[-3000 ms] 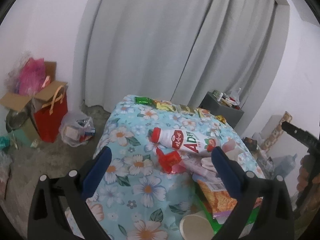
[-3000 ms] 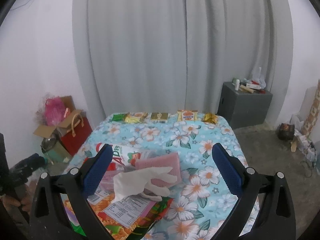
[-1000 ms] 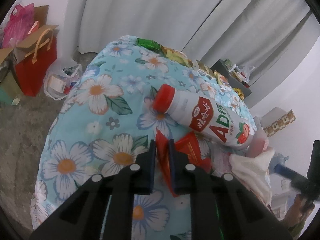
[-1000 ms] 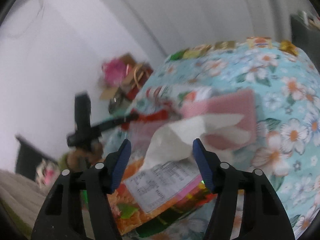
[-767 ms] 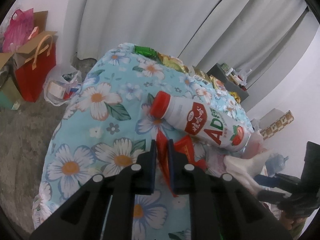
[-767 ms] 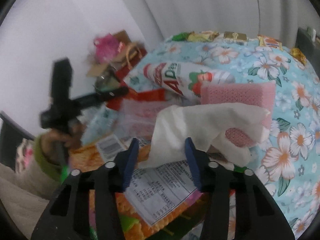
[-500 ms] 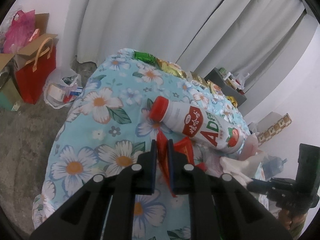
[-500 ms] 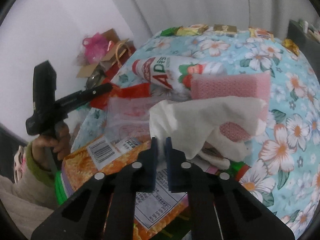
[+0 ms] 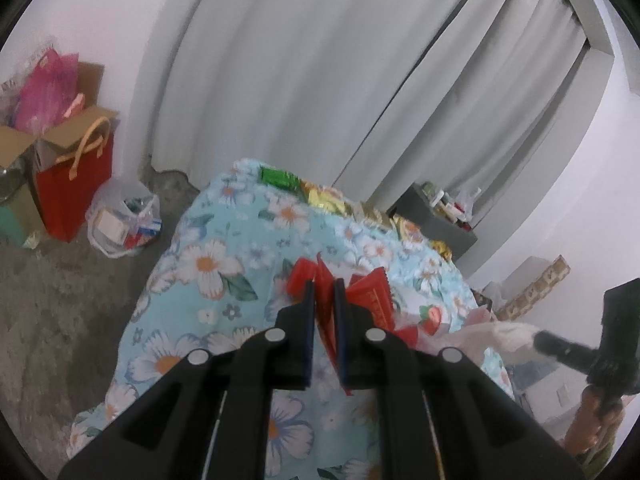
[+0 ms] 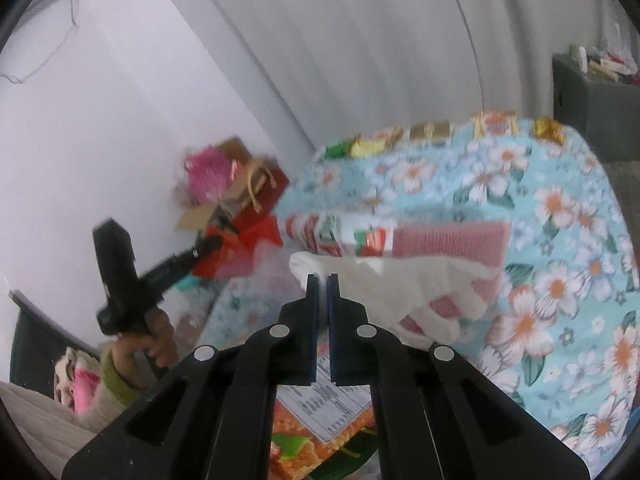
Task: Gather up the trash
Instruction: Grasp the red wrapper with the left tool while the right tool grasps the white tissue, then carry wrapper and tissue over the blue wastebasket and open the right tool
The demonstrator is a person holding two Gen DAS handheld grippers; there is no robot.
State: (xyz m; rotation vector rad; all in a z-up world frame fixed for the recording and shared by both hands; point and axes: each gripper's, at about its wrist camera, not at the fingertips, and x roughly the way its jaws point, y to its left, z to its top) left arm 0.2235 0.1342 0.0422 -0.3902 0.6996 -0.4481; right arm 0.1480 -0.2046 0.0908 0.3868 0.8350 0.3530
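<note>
Left wrist view: left gripper clamps a red wrapper above the floral tablecloth, evidently lifting it for collection; right wrist view: right gripper pinches a white tissue draped over a pink sponge.

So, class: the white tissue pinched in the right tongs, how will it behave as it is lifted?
Probably floppy: the white tissue drapes limply from the right tongs. Likely very light. It may snag or tear, since its far end lies on the pink sponge.
</note>
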